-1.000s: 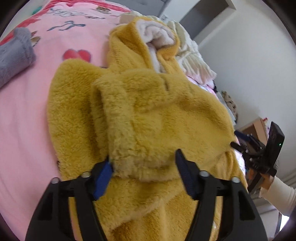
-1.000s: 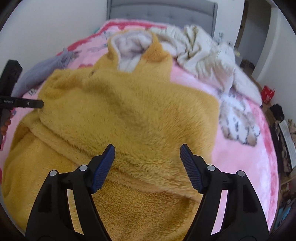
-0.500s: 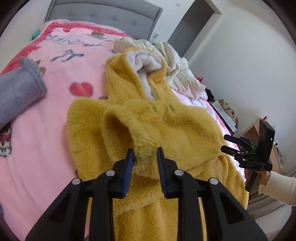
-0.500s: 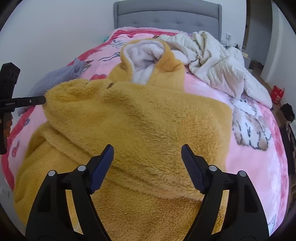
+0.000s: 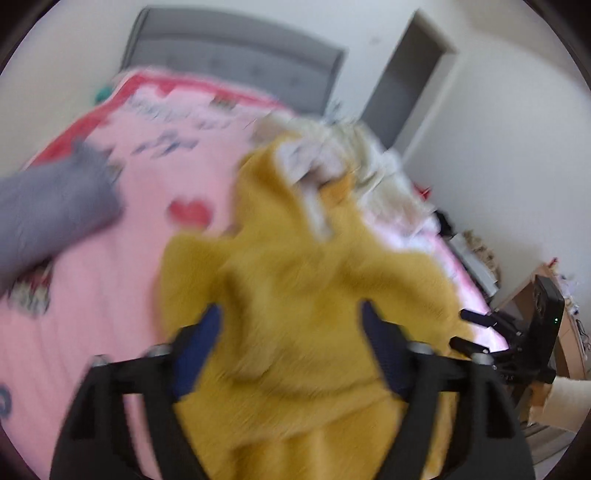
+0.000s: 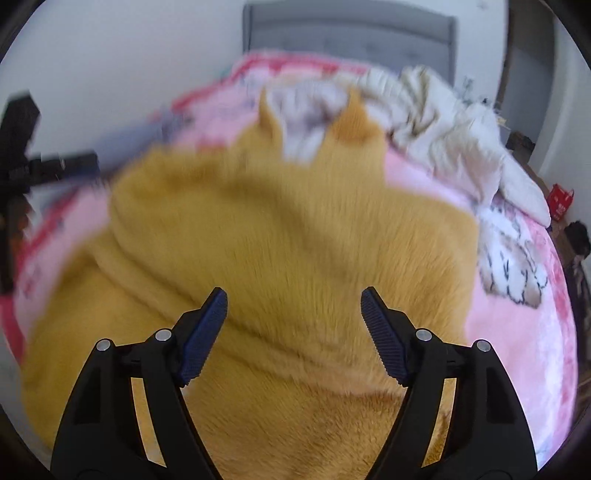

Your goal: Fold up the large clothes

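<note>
Left gripper (image 5: 290,332): jaws spread wide, nothing between them. Half a second ago they were pinched on a ridge of the yellow fleece robe (image 5: 314,295); a second ago they were wide around that same ridge. So: pinch, short carry, release. The left wrist view is motion-blurred, so the gripper is likely moving off.

Right gripper (image 6: 293,317): jaws wide apart, holding nothing, hovering over the robe's lower body. Jaw spread matches both earlier frames; this view is also smeared now, where it was sharp before.

Robe position: flat on the pink bed (image 5: 110,295), filling the middle of both views, with the white-lined hood (image 6: 314,114) toward 12 o'clock near the grey headboard (image 6: 351,33). A folded-over band crosses the body just ahead of the right gripper.

Other items: grey garment (image 5: 48,214) at 9 o'clock in the left wrist view; cream blanket (image 6: 443,129) at 1 o'clock in the right wrist view.

Judgement: one fold placed and let go; the robe looks only partly folded, still broad and lumpy. Next step probably needs a fresh grasp on an outer edge or the hem. Thick pile may spring back once unheld.
</note>
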The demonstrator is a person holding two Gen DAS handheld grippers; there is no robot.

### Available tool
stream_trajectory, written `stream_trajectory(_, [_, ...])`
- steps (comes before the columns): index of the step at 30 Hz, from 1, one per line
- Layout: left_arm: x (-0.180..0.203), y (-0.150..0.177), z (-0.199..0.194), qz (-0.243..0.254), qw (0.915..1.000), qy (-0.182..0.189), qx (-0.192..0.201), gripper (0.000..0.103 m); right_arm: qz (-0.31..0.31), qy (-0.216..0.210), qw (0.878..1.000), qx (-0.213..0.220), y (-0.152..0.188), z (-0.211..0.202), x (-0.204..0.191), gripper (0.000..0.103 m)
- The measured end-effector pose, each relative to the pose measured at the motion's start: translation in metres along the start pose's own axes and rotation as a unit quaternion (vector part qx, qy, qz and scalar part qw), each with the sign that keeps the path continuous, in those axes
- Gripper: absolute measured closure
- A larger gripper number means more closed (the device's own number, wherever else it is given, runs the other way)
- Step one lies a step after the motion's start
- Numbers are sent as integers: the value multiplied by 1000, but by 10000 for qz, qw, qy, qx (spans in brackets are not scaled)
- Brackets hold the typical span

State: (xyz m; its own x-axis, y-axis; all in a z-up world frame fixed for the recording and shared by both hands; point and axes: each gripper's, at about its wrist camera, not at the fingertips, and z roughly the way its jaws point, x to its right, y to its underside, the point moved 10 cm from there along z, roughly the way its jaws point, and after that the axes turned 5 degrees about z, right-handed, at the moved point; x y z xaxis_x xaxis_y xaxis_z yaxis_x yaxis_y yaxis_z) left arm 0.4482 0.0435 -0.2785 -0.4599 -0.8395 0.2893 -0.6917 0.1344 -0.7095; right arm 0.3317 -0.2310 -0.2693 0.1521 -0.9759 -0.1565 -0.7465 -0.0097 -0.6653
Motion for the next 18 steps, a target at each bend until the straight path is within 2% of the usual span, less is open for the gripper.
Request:
stream_trajectory(2, [20, -11, 16, 80, 9991, 403, -34, 17, 276, -62, 9990, 356, -23, -10, 4, 31])
stream_trajectory(4, [29, -10, 43, 216, 9982, 461, -313, 17, 381, 24, 9979, 520, -43, -3, 13, 34])
stream_trajectory(5, [32, -7, 56, 232, 9974, 511, -449, 20, 396, 81, 9980, 481, -48, 4, 17, 44])
stream_trajectory(7, [34, 2, 81, 235, 9959, 512, -707, 24, 418, 41, 9987, 276, -52, 25, 22, 55])
stream_trajectory(10, [24, 17, 100, 361, 9944, 195, -977, 24, 469, 176, 9987, 19, -51, 54, 33, 57])
stream_trajectory(12, [14, 27, 106, 242, 9938, 70, -1079, 24, 514, 223, 9982, -209, -41, 67, 38, 57])
stream_trajectory(18, [-9, 59, 113, 98, 9914, -63, -1302, 34, 411, 339, 9964, -667, -10, 90, 39, 58])
